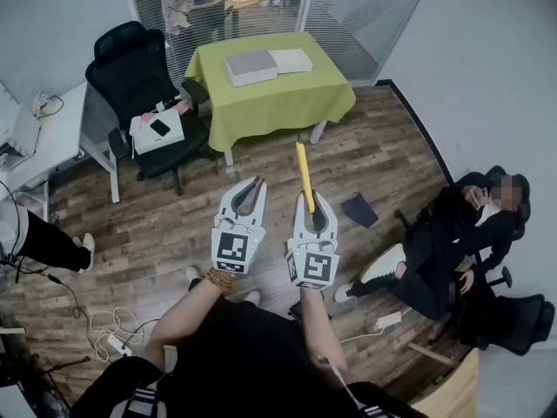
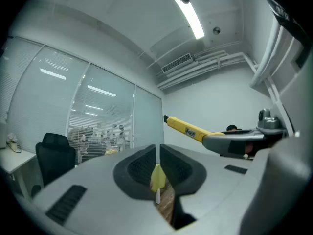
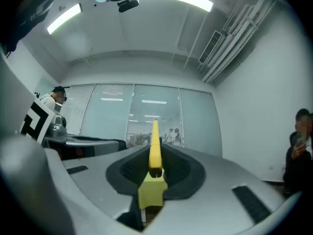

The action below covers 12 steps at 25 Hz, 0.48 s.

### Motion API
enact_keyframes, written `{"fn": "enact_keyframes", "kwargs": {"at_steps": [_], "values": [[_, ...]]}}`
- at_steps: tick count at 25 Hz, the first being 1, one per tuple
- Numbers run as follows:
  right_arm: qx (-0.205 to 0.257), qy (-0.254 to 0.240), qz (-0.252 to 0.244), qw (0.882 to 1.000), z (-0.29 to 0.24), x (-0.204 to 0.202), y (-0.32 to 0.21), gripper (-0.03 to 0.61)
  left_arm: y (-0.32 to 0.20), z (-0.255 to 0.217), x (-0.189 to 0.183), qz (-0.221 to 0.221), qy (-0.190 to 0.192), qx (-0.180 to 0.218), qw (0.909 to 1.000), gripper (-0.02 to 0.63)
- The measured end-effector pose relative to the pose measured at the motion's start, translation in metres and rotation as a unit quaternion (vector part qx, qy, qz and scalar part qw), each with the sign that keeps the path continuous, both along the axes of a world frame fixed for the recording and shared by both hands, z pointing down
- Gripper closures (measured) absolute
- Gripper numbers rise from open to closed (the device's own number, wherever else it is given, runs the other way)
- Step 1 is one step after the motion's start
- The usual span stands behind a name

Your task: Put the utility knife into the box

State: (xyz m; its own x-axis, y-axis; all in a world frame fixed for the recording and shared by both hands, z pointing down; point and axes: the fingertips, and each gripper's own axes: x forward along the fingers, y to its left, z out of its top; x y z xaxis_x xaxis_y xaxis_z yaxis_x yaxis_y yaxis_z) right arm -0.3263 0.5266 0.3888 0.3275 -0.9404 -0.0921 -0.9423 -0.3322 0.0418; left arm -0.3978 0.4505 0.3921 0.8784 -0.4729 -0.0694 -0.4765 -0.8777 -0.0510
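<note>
yellow utility knife is clamped between the jaws of the right gripper, its front end sticking out well beyond them. the left gripper is empty, jaws closed together.

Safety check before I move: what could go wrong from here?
The right gripper holds the knife by its rear end only. Most of it sticks out, so it might pivot or slip.
The box sits on the table across the room, so the knife must be carried there, with a seated person off to the right.
Cables lie close on the left: a trip hazard.
</note>
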Motion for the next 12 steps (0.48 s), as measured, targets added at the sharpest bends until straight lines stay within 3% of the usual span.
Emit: {"fn": "enact_keyframes", "kwargs": {"at_steps": [12], "values": [[-0.008,-0.027,-0.014,0.999,0.02,0.033,-0.049,0.515,-0.045,0.017,0.024,-0.019,-0.023,-0.004,0.9995,0.58]]}}
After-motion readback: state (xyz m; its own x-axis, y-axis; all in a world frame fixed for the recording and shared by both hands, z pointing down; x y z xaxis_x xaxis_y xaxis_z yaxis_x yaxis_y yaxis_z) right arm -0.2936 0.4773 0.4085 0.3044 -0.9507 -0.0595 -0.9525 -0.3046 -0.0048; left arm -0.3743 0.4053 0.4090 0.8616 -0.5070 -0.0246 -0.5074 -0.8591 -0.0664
